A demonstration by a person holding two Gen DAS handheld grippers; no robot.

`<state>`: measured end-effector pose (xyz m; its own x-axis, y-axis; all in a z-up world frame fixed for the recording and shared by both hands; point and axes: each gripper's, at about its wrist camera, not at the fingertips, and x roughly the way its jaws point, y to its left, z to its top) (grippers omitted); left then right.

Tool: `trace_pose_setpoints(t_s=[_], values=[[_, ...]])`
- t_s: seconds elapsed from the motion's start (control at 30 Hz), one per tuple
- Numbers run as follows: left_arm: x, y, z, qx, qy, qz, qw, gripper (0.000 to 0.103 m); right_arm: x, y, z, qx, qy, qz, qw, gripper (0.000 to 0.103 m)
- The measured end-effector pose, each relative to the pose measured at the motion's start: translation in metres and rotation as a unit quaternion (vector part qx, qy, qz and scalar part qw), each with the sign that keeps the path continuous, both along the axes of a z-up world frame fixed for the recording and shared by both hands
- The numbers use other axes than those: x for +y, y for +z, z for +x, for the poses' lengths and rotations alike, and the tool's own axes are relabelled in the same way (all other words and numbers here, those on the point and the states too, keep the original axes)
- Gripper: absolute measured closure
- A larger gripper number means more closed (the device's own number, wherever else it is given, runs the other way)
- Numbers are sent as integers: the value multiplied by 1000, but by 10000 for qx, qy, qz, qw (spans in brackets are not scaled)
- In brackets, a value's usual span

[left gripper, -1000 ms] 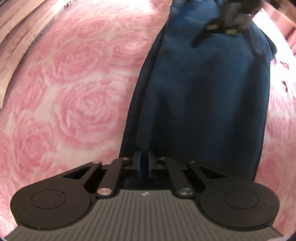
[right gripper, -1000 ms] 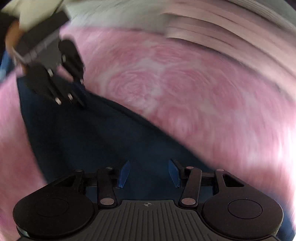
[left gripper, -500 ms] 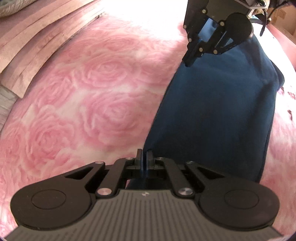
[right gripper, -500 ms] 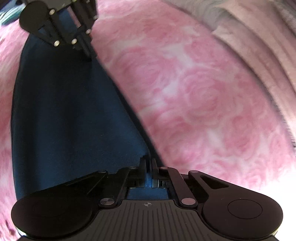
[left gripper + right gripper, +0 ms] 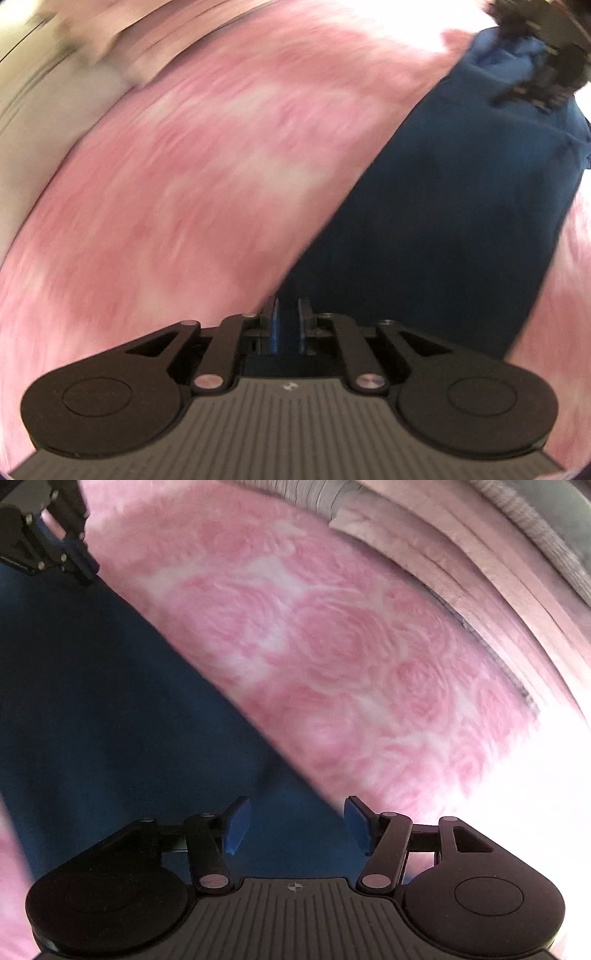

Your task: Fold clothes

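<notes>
A dark blue garment (image 5: 443, 229) lies folded in a long strip on a pink rose-patterned blanket (image 5: 207, 177). My left gripper (image 5: 287, 325) sits at the garment's near end with a narrow gap between its blue pads and dark cloth between them. My right gripper (image 5: 293, 821) is open over the other end of the garment (image 5: 103, 709), its edge passing between the pads. The right gripper shows blurred in the left wrist view (image 5: 543, 74). The left gripper shows at the top left of the right wrist view (image 5: 62, 546).
The pink blanket (image 5: 332, 646) covers the surface around the garment. A stack of pinkish folded bedding (image 5: 480, 572) lies along the far edge, also in the left wrist view (image 5: 122, 48). A pale wall or panel (image 5: 33, 122) shows at the left.
My right gripper has opened and let go of the garment's end. My left gripper's pads have parted slightly. Both views have swung, and the left one is blurred by motion.
</notes>
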<state>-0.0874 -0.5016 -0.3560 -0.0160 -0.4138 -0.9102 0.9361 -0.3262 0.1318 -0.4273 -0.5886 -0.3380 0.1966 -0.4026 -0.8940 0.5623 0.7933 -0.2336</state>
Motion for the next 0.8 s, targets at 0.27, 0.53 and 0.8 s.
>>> trace_pose_setpoints(t_s=[0.27,0.53,0.8], values=[[126,-7,88,-543,930,462,9931,88,75,-5,20,-198,-1151,317,9926,43],[194,12,136,-618,1310,340,9889,87,142,24,130,-606,-449,-86,9971,43],[210,11,151,-388,1544,-92,9872,67,204,16,283,-808,1413,-250,9863,43]])
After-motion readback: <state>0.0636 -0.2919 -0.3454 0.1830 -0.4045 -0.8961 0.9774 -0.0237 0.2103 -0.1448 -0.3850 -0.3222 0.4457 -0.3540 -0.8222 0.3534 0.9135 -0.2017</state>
